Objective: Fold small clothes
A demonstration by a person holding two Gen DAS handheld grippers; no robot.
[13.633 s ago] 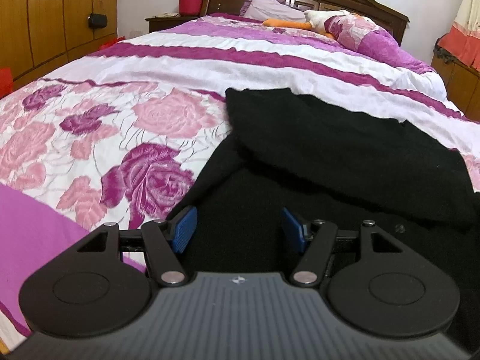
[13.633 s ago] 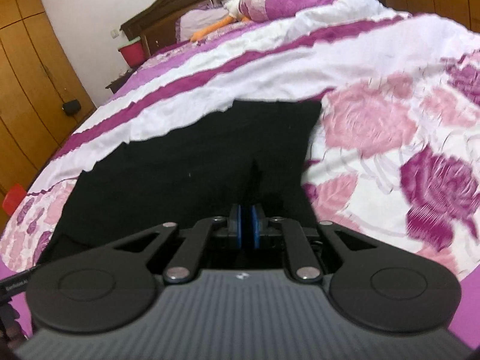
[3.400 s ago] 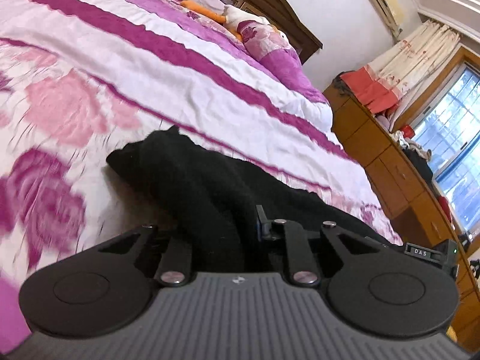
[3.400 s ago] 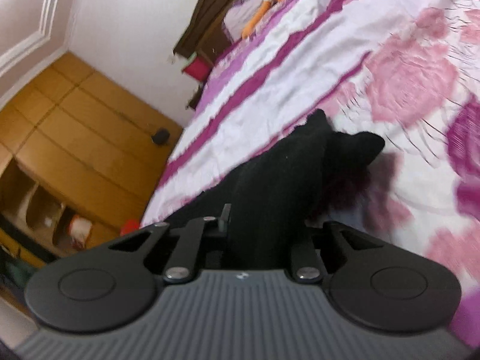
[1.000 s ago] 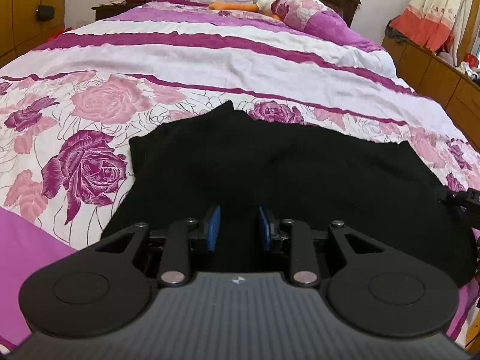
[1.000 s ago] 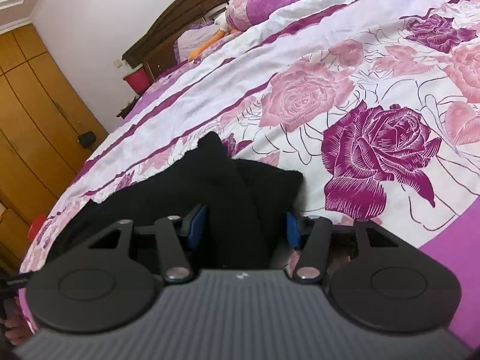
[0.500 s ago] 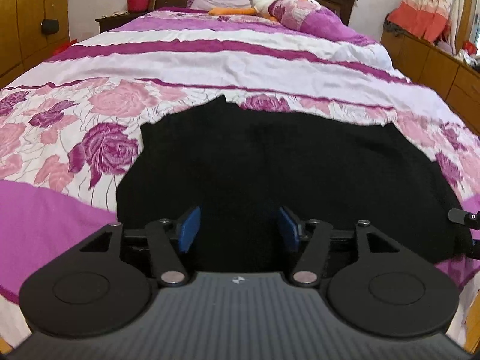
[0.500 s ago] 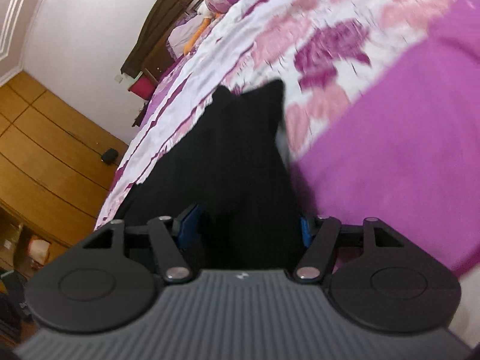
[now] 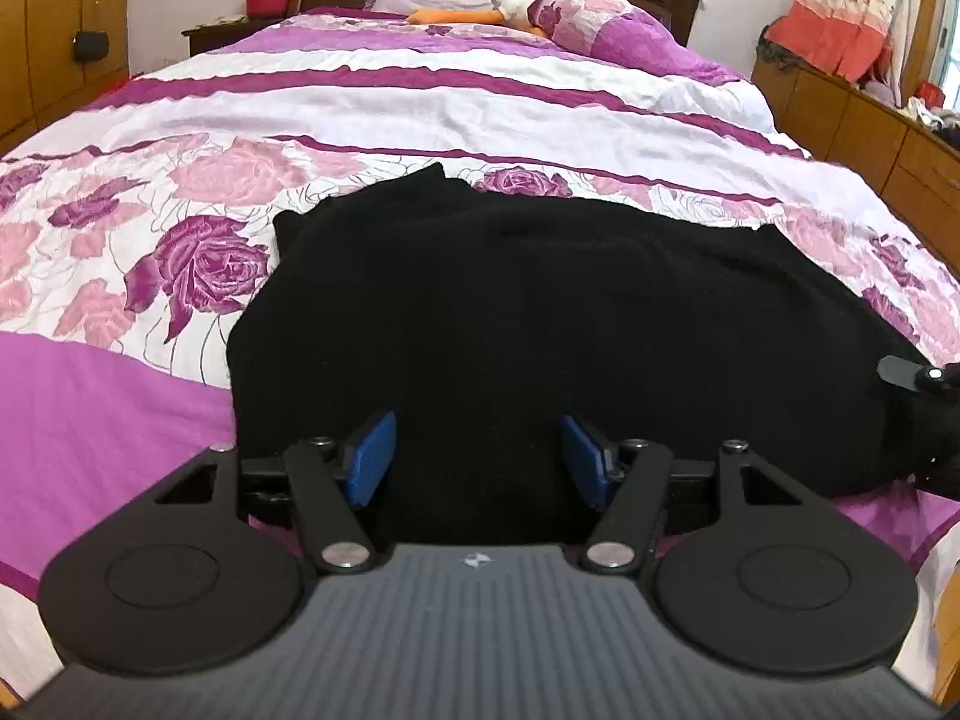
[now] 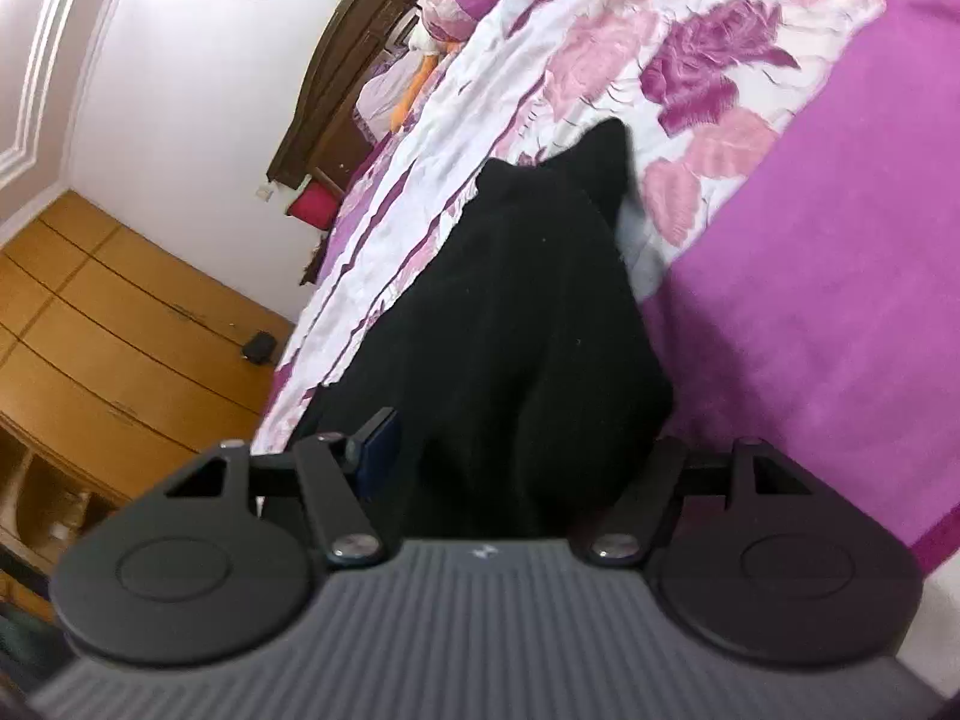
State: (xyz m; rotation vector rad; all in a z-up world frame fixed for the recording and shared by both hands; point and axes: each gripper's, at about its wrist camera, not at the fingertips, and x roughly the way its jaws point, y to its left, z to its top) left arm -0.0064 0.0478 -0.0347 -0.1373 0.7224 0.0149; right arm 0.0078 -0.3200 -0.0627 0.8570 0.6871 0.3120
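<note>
Now black garment [image 9: 540, 324], folded flat

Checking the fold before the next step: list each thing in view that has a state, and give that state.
Black garment: lying folded on the bed, not gripped.
Left claw: opening, pads clear of the cloth.
Right claw: opening, garment edge between the fingers, one pad hidden.
Bedspread: spread under the garment.

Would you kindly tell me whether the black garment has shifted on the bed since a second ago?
Yes. The black garment has moved toward the foot of the bed: its near edge now overlaps the bedspread's plain purple band.
</note>
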